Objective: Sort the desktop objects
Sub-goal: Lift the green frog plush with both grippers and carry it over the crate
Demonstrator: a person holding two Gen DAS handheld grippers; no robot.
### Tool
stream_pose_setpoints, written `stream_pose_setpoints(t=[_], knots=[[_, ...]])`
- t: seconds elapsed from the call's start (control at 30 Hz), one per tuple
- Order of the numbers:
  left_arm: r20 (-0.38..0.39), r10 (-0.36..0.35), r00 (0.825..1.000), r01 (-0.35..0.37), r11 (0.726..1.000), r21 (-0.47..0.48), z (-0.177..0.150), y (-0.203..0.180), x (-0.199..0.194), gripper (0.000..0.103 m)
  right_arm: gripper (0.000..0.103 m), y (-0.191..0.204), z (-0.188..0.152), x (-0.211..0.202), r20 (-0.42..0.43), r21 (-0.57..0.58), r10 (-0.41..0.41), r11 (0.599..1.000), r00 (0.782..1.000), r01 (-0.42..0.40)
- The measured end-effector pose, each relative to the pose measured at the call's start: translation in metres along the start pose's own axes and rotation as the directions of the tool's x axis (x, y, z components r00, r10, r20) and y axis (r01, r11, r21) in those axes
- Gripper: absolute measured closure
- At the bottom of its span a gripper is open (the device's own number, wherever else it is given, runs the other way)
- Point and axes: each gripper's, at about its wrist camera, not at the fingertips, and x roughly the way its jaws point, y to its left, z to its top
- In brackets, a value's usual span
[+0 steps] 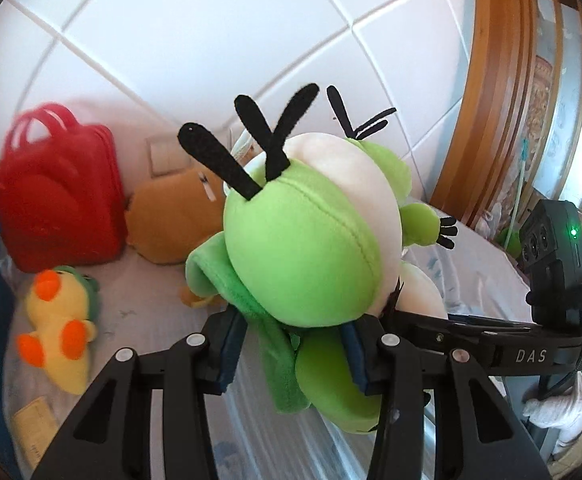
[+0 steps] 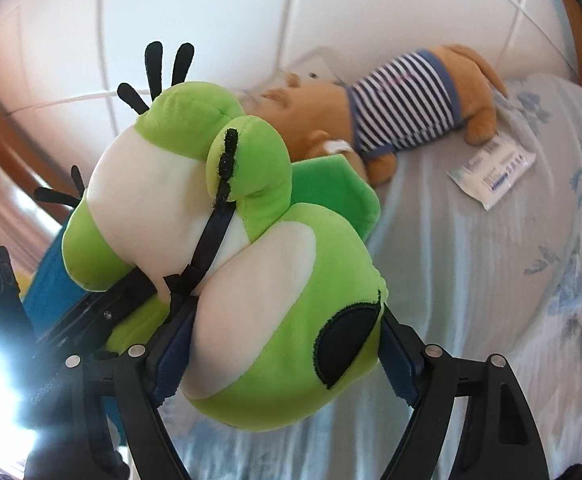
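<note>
A green and white plush frog with black felt fingers is held in the air by both grippers. My left gripper is shut on its lower body. My right gripper is shut on its head, with the black eye patch by the right finger. The right gripper's arm reaches in from the right in the left wrist view. The left gripper shows at the left in the right wrist view.
On the light bedsheet lie a brown plush dog in a striped shirt, a white tissue packet, a yellow plush duck and a red plastic case. White tiled wall behind; wooden frame at the right.
</note>
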Motion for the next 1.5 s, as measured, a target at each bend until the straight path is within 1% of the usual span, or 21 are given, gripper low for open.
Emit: stream_pose_setpoints(t=[0.13, 0.27, 0.47, 0.53, 0.63, 0.73, 0.8, 0.9, 1.03, 1.07, 1.13, 1.17, 1.23, 1.27, 1.33, 1.4, 1.43, 1.5], knots=[[0.051, 0.031, 0.998, -0.032, 0.999, 0.008, 0.003, -0.001, -0.047, 0.059, 0.022, 0.035, 0.006, -0.016, 0.026, -0.037, 0.041, 0.999, 0.999, -0.04], [0.108, 0.059, 0.992, -0.06, 0.998, 0.01, 0.002, 0.002, -0.093, 0.059, 0.022, 0.068, 0.0, -0.038, 0.054, -0.087, 0.082, 0.993, 0.995, -0.077], [0.185, 0.107, 0.977, -0.11, 0.994, 0.004, -0.008, 0.011, -0.162, 0.059, 0.022, 0.124, -0.017, -0.071, 0.085, -0.169, 0.138, 0.978, 0.987, -0.123], [0.208, 0.141, 0.968, -0.143, 0.99, -0.007, -0.012, 0.015, -0.184, 0.059, 0.022, 0.143, -0.023, -0.079, 0.088, -0.197, 0.163, 0.97, 0.983, -0.144], [0.242, 0.204, 0.949, -0.201, 0.979, -0.036, -0.016, 0.023, -0.22, 0.059, 0.022, 0.175, -0.028, -0.085, 0.07, -0.247, 0.217, 0.95, 0.974, -0.194], [0.264, 0.265, 0.927, -0.256, 0.964, -0.066, -0.017, 0.036, -0.253, 0.059, 0.022, 0.212, -0.03, -0.087, 0.048, -0.294, 0.276, 0.923, 0.96, -0.25], [0.281, 0.305, 0.91, -0.293, 0.952, -0.086, -0.018, 0.048, -0.279, 0.059, 0.022, 0.242, -0.034, -0.087, 0.031, -0.32, 0.313, 0.903, 0.949, -0.287], [0.314, 0.369, 0.875, -0.353, 0.929, -0.11, -0.018, 0.07, -0.32, 0.059, 0.022, 0.289, -0.04, -0.082, 0.004, -0.36, 0.367, 0.869, 0.93, -0.341], [0.354, 0.421, 0.835, -0.403, 0.906, -0.126, -0.022, 0.112, -0.367, 0.059, 0.022, 0.349, -0.05, -0.066, -0.005, -0.398, 0.419, 0.832, 0.908, -0.386], [0.36, 0.43, 0.828, -0.414, 0.902, -0.125, -0.024, 0.125, -0.377, 0.059, 0.022, 0.365, -0.055, -0.058, -0.006, -0.4, 0.428, 0.827, 0.904, -0.394], [0.367, 0.44, 0.819, -0.427, 0.896, -0.12, -0.03, 0.158, -0.398, 0.059, 0.022, 0.397, -0.064, -0.043, -0.009, -0.405, 0.447, 0.816, 0.895, -0.411], [0.368, 0.443, 0.818, -0.431, 0.895, -0.118, -0.032, 0.174, -0.406, 0.059, 0.022, 0.413, -0.068, -0.035, -0.01, -0.408, 0.456, 0.811, 0.89, -0.42], [0.358, 0.44, 0.824, -0.43, 0.896, -0.113, -0.037, 0.213, -0.422, 0.059, 0.022, 0.444, -0.081, -0.014, -0.004, -0.402, 0.46, 0.812, 0.888, -0.422], [0.344, 0.439, 0.83, -0.428, 0.897, -0.112, -0.039, 0.23, -0.428, 0.059, 0.022, 0.458, -0.087, -0.004, -0.007, -0.394, 0.453, 0.818, 0.891, -0.419], [0.303, 0.431, 0.85, -0.418, 0.902, -0.113, -0.044, 0.266, -0.44, 0.059, 0.022, 0.484, -0.099, 0.017, -0.017, -0.375, 0.436, 0.831, 0.9, -0.41], [0.242, 0.419, 0.875, -0.397, 0.908, -0.134, -0.051, 0.303, -0.442, 0.056, 0.022, 0.507, -0.111, 0.038, -0.016, -0.363, 0.39, 0.856, 0.92, -0.369], [0.208, 0.41, 0.888, -0.386, 0.911, -0.148, -0.056, 0.322, -0.441, 0.053, 0.021, 0.515, -0.114, 0.045, -0.013, -0.368, 0.359, 0.866, 0.933, -0.339], [0.156, 0.401, 0.903, -0.373, 0.91, -0.182, -0.066, 0.352, -0.434, 0.047, 0.02, 0.526, -0.119, 0.058, -0.004, -0.388, 0.291, 0.881, 0.957, -0.27]])
